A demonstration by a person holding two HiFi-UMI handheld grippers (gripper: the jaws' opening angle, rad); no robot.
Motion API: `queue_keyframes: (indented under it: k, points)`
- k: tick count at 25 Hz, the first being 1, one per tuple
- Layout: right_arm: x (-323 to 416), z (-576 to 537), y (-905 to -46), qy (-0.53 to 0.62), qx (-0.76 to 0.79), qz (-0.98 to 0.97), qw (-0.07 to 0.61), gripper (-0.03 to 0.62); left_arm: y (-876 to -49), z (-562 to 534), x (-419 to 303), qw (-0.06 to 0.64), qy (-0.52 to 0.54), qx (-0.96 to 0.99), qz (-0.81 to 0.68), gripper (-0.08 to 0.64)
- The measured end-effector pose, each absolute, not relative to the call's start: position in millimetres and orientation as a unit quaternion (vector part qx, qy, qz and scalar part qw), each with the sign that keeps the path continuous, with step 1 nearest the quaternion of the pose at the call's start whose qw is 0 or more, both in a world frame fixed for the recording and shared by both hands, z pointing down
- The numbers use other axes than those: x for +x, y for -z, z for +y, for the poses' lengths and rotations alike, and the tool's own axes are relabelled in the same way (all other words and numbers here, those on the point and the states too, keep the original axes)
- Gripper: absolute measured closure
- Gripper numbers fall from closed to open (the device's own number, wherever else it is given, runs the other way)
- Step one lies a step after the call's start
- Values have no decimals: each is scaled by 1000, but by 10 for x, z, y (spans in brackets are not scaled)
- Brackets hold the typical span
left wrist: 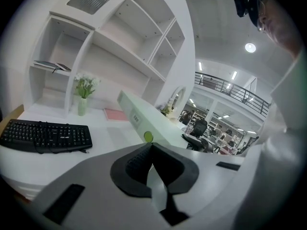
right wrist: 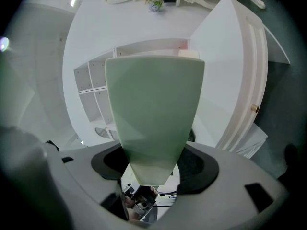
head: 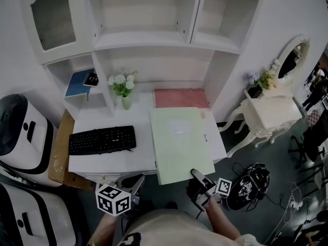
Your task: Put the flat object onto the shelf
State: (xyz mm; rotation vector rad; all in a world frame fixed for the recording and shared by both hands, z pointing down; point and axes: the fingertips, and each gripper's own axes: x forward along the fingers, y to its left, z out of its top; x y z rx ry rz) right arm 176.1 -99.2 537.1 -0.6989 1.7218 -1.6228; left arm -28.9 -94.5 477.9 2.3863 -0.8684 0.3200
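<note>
Pale green rectangular folder (head: 180,142) lies on the surface (head: 102,160), right half, near edge overhanging the front. Right hand-held gripper (head: 198,176) clamps that edge, roughly level. Left hand-held gripper (head: 134,180) closed, empty, angled downward.

At lower left, the left gripper (head: 132,180) carries a white cube (head: 115,199) with black square markers. The right gripper (head: 198,175) bears a smaller one. Both have grey shells and black ribbed pads (left wrist: 136,161). The person wears a pale top (head: 169,229).
</note>
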Motion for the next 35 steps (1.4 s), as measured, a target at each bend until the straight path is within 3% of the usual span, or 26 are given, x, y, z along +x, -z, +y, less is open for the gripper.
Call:
queue_keyframes:
  k: [35]
  points:
    - [1713,-1025,-4438,564,-216,708,366,296,-4744,-969,-268,278,-117,895,-328,548]
